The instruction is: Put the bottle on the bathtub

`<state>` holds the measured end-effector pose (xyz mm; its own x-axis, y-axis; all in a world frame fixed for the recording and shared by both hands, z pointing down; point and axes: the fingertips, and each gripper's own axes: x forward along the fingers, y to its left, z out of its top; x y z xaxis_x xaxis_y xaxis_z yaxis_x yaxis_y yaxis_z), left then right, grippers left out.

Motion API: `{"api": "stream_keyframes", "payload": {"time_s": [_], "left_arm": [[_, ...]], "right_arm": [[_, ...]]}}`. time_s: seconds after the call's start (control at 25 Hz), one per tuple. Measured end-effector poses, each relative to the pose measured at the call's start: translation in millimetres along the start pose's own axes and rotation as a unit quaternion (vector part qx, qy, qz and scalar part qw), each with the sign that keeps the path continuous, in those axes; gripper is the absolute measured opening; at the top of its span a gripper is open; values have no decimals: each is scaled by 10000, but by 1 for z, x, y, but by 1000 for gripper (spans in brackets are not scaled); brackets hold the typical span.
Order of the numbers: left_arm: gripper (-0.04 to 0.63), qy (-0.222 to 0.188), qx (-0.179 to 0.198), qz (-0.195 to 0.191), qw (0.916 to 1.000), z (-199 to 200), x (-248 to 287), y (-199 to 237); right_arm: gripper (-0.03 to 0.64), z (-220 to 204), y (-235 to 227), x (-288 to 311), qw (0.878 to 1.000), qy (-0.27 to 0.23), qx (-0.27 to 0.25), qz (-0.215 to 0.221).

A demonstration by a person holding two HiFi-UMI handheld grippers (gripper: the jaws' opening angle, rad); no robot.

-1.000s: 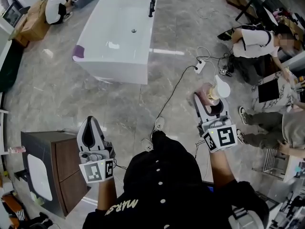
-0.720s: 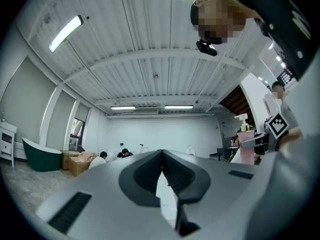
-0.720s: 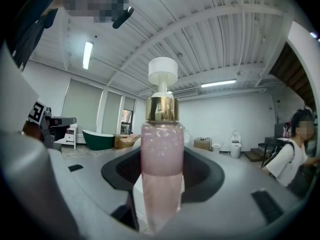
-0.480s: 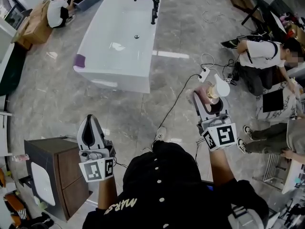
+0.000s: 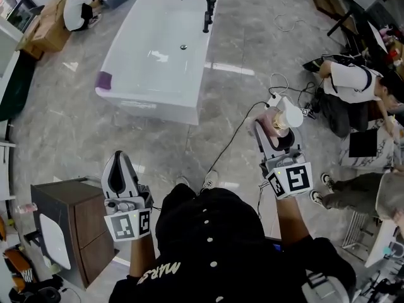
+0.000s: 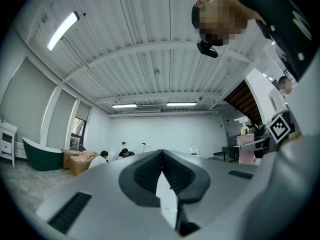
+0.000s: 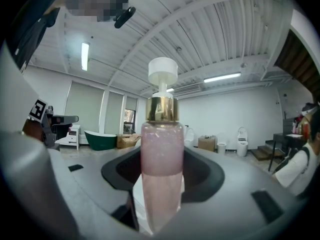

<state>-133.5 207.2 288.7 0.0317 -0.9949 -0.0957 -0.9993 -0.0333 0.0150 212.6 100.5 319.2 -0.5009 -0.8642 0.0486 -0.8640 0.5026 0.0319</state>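
A pink bottle (image 7: 161, 159) with a gold collar and a white pump cap stands upright between the jaws of my right gripper (image 7: 160, 184), which is shut on it. In the head view that bottle (image 5: 281, 118) shows above the right gripper (image 5: 273, 130), right of centre over the floor. The white bathtub (image 5: 136, 87) with a black tap (image 5: 205, 5) lies ahead at upper centre, well apart from both grippers. My left gripper (image 5: 117, 175) is held low at the left, shut with nothing in it; its jaws (image 6: 161, 171) meet in the left gripper view.
A dark wooden cabinet (image 5: 82, 223) stands at lower left. A purple item (image 5: 103, 79) rests on the tub's near left corner. A power strip (image 5: 274, 98) and black cable lie on the marble floor. People sit at the right (image 5: 353, 84) and upper left (image 5: 78, 6).
The view has shifted toward the bathtub, which now sits slightly nearer and more to the right. Both grippers keep their places in view; the bottle stays held.
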Motion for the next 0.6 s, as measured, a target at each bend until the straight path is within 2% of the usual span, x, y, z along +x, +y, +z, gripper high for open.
{"api": "stream_keyframes", "payload": {"time_s": [0.28,0.6], "left_arm": [[11,141,-93,-14,9999,-18,32,17],[11,-33,-191,-337,9992,-26,119,44]], "right_arm": [[221,-3,-3,40,10000,50,16,1],[222,4,-12,109,9998,42,-122,-168]]}}
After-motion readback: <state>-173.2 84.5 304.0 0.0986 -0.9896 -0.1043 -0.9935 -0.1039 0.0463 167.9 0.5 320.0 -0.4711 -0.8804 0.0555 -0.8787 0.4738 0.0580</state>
